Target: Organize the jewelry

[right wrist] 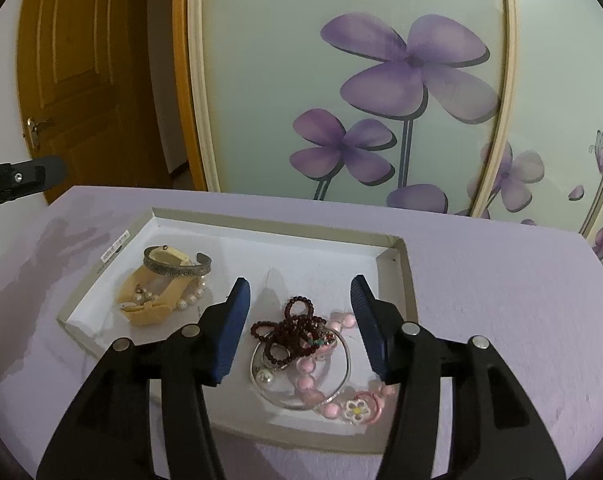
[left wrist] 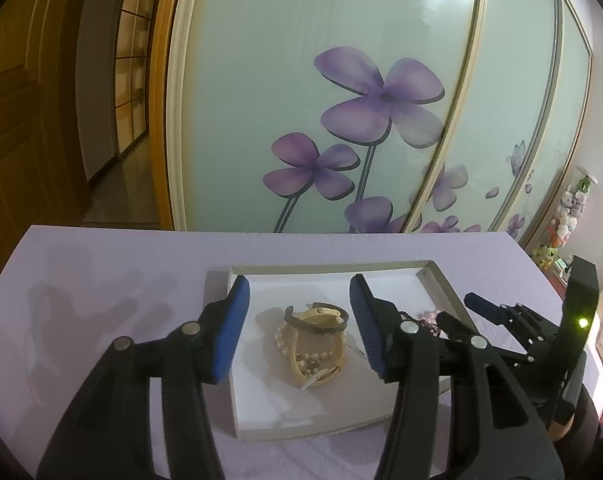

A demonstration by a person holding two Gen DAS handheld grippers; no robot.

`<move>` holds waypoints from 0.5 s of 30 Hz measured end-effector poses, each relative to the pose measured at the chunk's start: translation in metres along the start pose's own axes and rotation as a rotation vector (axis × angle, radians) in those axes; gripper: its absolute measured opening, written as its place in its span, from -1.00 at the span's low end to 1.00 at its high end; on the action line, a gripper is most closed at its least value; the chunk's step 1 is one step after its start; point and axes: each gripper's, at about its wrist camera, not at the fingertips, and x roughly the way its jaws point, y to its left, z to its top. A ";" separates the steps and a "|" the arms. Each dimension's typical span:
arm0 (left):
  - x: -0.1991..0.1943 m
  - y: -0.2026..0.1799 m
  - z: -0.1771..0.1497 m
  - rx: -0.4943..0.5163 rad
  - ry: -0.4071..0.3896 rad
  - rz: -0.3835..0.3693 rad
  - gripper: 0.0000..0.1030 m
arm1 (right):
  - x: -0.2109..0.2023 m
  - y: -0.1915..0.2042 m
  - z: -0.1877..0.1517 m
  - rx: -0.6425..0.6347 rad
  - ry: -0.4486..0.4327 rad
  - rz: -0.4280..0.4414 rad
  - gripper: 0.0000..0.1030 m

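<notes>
Right gripper [right wrist: 299,320] released above dark bead bracelet [right wrist: 291,334], clear of tray [right wrist: 397,268] walls, left gripper [left wrist: 299,320] likewise

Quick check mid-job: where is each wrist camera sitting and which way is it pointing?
Left wrist: behind the open left tool, angled down at the tan bracelet pile; the right tool shows at right.
Right wrist: behind the open right tool, angled down at the dark red beads; black gear, probably the left tool, at left edge.
Shared: white tray, flowered doors.
</notes>
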 end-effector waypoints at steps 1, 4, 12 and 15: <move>0.000 0.000 0.000 -0.002 0.001 -0.001 0.03 | -0.004 -0.001 -0.002 0.006 -0.001 0.002 0.05; -0.005 0.000 -0.003 -0.008 -0.002 -0.002 0.05 | -0.012 -0.002 -0.006 0.015 -0.003 0.004 0.16; -0.023 0.001 -0.026 -0.028 0.002 -0.019 0.25 | -0.054 -0.004 -0.023 0.039 -0.063 0.004 0.64; -0.030 0.003 -0.038 -0.037 0.011 -0.025 0.38 | -0.070 -0.002 -0.030 0.051 -0.086 0.012 0.76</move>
